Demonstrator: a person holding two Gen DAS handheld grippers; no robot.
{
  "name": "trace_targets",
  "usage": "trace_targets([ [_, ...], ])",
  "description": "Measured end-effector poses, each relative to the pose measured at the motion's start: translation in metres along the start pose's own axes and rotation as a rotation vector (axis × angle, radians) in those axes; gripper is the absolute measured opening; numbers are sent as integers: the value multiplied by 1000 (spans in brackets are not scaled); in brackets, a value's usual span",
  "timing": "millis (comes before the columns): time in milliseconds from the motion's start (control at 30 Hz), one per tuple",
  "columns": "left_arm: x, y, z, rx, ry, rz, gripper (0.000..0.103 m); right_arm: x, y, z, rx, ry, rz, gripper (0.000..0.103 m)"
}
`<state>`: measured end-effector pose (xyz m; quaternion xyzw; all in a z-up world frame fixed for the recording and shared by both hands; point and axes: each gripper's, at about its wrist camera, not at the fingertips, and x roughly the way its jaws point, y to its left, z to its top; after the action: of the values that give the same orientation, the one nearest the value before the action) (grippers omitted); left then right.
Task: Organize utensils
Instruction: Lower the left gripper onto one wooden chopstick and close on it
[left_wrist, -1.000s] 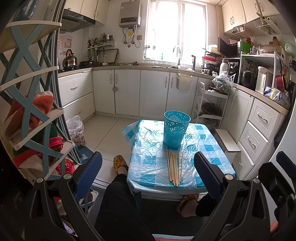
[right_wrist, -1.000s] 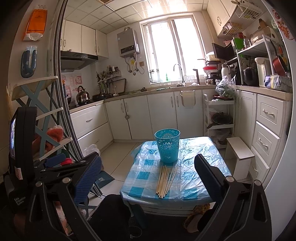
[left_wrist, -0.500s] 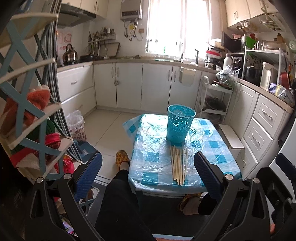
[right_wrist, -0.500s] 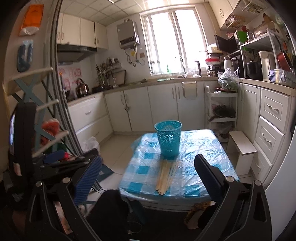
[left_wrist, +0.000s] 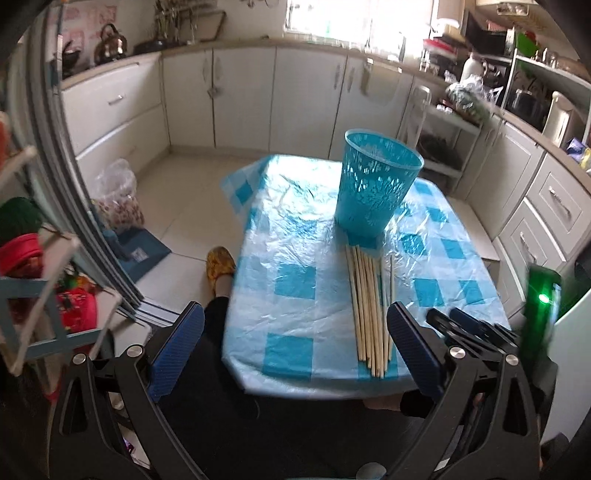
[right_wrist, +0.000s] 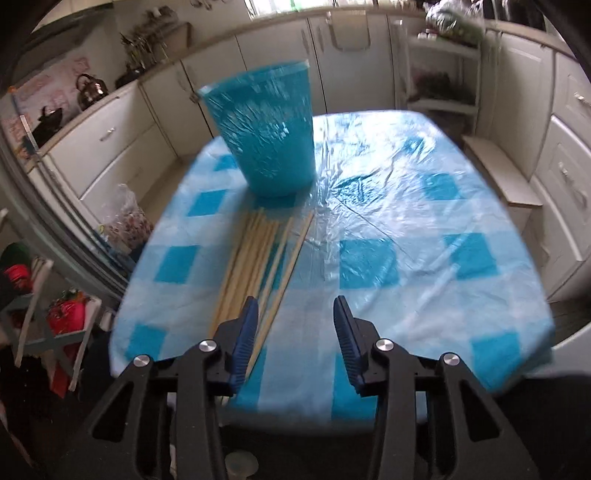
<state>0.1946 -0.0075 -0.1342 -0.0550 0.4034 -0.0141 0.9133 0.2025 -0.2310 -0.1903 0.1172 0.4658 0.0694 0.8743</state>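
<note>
Both grippers have dropped toward the table (right_wrist: 424, 295), the right gripper (right_wrist: 293, 332) now low over its near edge, fingers partly apart and empty, beside the chopsticks (right_wrist: 255, 258). These lie bundled from the near edge up to the blue basket (right_wrist: 264, 133) mid-table. Left gripper (left_wrist: 293, 354) hangs wide open. A pickup looks imminent.

Both grippers have advanced toward the table (right_wrist: 424, 221) and tilted downward. The right gripper (right_wrist: 293, 332) now sits over the near edge, its jaws narrowed from wide to a moderate gap, left finger just beside the chopsticks (right_wrist: 255, 258). The left gripper (left_wrist: 295, 347) remains wide, now closer to the chopsticks (left_wrist: 369, 302) and blue basket (left_wrist: 376, 181).
</note>
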Motion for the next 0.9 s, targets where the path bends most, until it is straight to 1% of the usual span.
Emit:
trace_targets([
  [33,13,-3,3,5,17,-5,95,12,-1,8,2,9,-1,37],
  [67,22,-5,6,5,26,-14,95,19,-3,14,-9,8,-21,33],
  [133,48,-11,12,19,54,-18,95,35,-6,27,-15,8,-41,33],
  [300,99,-26,25,20,122,-66,95,69,-22,53,-81,25,-124,23],
  [333,111,-30,29,18,132,-77,95,70,-21,54,-89,11,-115,22],
  [367,123,-34,32,19,143,-81,95,71,-22,57,-110,10,-114,18],
  [400,135,-34,34,28,157,-70,95,80,-10,57,-79,4,-41,12],
  [433,144,-39,37,21,165,-85,95,83,-8,58,-82,8,-15,9],
  [467,155,-42,40,23,173,-97,95,86,-8,61,-97,16,13,8],
  [533,175,-44,44,40,193,-83,94,90,-5,63,-143,34,56,8],
  [600,192,-54,49,49,204,-91,88,90,-8,65,-208,62,74,8],
  [633,200,-58,51,59,213,-84,86,89,-11,65,-220,72,89,8],
  [733,224,-64,52,95,243,-57,76,89,-24,68,-217,91,109,8],
  [767,230,-65,52,101,254,-46,71,88,-26,66,-204,90,122,8],
  [800,237,-66,53,105,266,-35,68,87,-30,67,-204,90,117,8],
  [900,250,-65,52,125,281,-12,65,89,-36,71,-219,97,91,8],
])
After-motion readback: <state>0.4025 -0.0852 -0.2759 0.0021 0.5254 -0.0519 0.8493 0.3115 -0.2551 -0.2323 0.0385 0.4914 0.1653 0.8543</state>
